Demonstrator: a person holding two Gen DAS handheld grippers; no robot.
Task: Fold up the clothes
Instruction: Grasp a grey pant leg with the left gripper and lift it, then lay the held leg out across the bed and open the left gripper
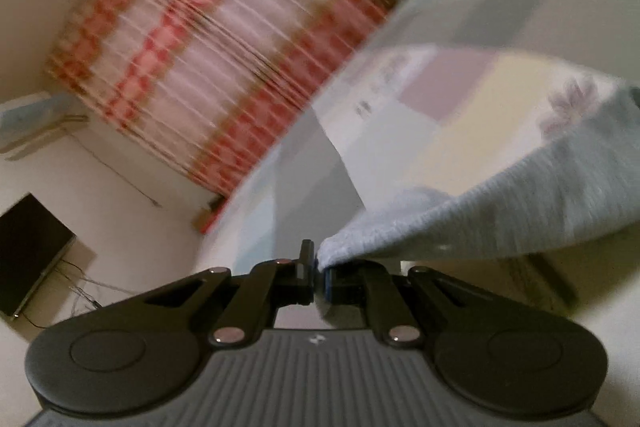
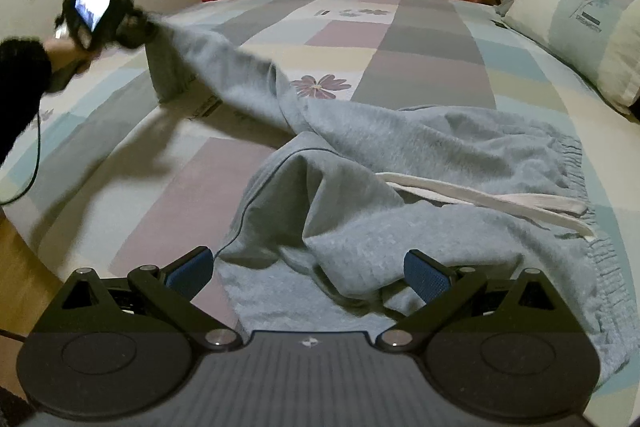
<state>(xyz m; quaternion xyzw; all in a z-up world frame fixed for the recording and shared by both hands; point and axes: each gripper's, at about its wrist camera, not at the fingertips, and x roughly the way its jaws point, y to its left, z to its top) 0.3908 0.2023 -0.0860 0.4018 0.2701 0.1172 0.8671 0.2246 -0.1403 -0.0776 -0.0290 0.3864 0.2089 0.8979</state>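
The left gripper (image 1: 318,269), clamped on the trousers' (image 2: 400,155) hem, could lose it if tugged, the right gripper (image 2: 308,273) hanging open, empty

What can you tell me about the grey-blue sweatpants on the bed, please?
The sweatpants look like soft, fleecy grey-blue knit, with a gathered elastic waistband at the right and a white drawstring lying across them. They lie crumpled on the patchwork bedspread. One leg is stretched up and leftward, its end pinched in the shut left hand-held gripper. The open right hand-held gripper hovers over the near folds.
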